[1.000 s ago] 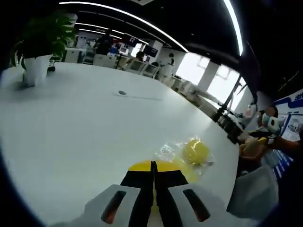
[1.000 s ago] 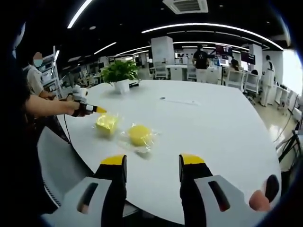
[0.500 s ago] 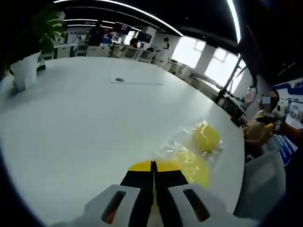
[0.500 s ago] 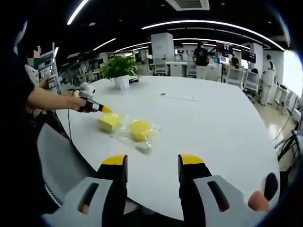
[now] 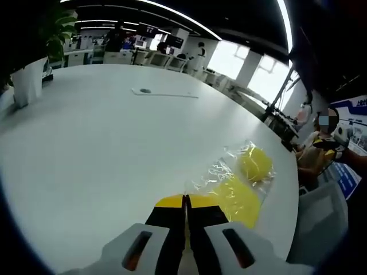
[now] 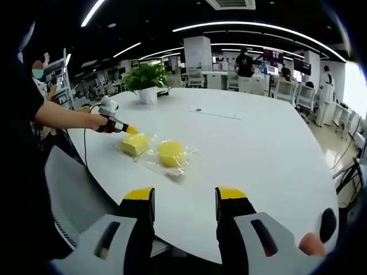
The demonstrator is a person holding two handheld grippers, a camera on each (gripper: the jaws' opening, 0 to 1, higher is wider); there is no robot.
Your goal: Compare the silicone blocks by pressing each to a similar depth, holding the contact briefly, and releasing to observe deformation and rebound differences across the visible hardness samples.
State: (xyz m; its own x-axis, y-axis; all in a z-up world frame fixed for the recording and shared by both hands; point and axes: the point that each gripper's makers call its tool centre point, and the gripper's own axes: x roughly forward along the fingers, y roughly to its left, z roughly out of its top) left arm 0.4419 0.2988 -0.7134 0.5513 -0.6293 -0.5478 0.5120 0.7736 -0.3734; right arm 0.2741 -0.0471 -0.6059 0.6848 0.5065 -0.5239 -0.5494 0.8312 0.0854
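**Two bagged yellow blocks on a white office table**

White round table (image 6: 269, 149) fills the foreground of a large open office with strip lights overhead. In the right gripper view, the right gripper (image 6: 184, 197) hangs over the near edge, its yellow-tipped jaws parted with nothing between them. Beyond it, two yellow silicone pieces lie side by side in clear plastic wrap: a square block (image 6: 135, 144) and a round block (image 6: 170, 153). The left gripper (image 6: 129, 129), held in a person's hand (image 6: 105, 122), has its yellow tip just beside the square block; contact cannot be told. In the left gripper view, the left gripper (image 5: 185, 200) has its jaws pressed together, with the square block (image 5: 238, 197) just ahead and to the right, and the round block (image 5: 255, 164) past it. Farther back stand a potted plant (image 6: 146, 83), desks and people.
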